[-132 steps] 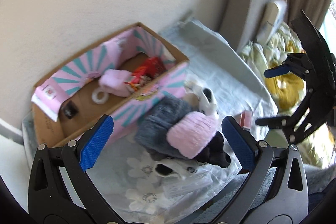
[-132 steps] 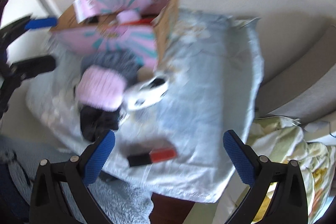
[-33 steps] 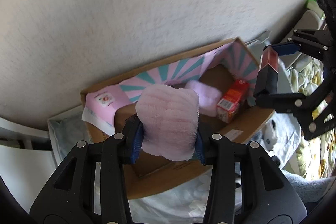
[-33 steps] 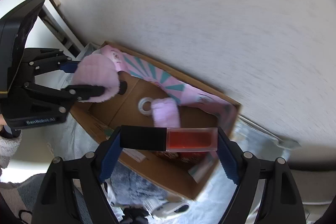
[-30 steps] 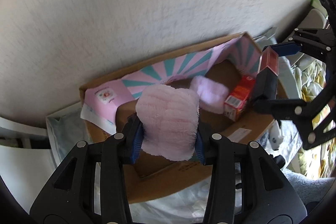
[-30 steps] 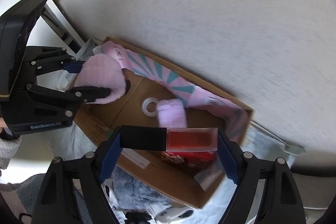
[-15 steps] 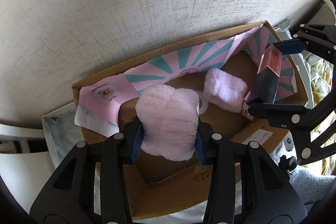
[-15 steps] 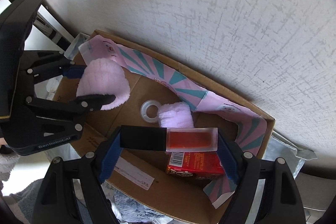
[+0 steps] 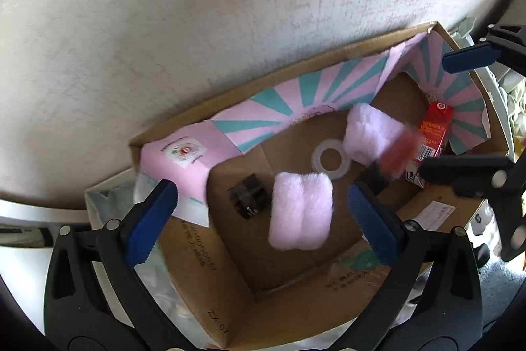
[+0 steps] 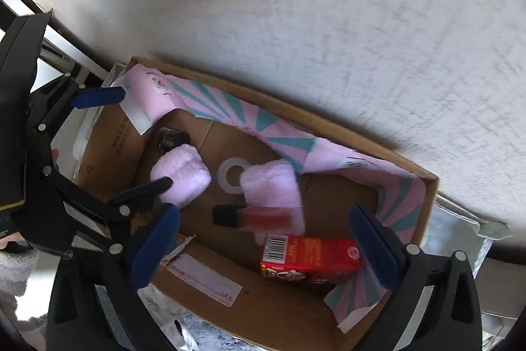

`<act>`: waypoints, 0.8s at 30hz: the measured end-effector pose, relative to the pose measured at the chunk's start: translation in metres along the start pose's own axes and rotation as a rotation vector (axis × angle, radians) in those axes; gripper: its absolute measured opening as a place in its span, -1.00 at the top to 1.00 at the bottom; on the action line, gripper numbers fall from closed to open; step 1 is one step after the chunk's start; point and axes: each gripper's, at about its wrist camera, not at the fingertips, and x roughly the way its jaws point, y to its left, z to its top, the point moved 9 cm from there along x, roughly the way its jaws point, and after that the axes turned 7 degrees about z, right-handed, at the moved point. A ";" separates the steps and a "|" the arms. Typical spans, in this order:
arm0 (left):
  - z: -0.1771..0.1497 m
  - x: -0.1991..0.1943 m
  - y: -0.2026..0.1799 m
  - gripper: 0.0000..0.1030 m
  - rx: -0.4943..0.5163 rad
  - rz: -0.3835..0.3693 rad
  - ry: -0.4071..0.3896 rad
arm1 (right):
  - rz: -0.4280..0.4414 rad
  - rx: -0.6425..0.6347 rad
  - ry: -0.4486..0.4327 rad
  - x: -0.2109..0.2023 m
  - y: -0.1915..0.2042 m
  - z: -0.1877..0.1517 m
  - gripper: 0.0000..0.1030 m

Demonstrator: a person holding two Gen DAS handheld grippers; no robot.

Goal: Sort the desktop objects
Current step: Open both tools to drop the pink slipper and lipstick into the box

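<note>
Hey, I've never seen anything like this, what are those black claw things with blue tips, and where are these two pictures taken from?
Those claws are two hand-held grippers; a person carries one in each hand, no robot arm. Each has a wide-angle camera looking along its two fingers, so each picture shows its own blue pads at the bottom. One view is from the left gripper, the other from the right gripper. Both look down into a cardboard box lined with pink and teal paper.

Both grippers' jaws are opening and neither grips anything. A fluffy pink puff lies loose between the left pads; a red tube with a black cap, blurred, lies between the right ones. Also in the box: a second pink puff, a white ring, a red carton and a small dark object.
</note>
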 end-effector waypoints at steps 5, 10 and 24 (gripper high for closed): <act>-0.002 -0.008 0.003 -1.00 -0.021 0.005 -0.028 | 0.002 0.035 -0.040 -0.015 -0.007 -0.004 -0.99; -0.001 -0.021 0.002 -1.00 -0.038 -0.034 -0.054 | -0.005 0.110 -0.042 -0.023 -0.012 -0.010 -0.99; -0.013 -0.058 0.007 -1.00 -0.104 -0.111 -0.051 | -0.061 0.200 -0.061 -0.059 -0.016 -0.033 -0.99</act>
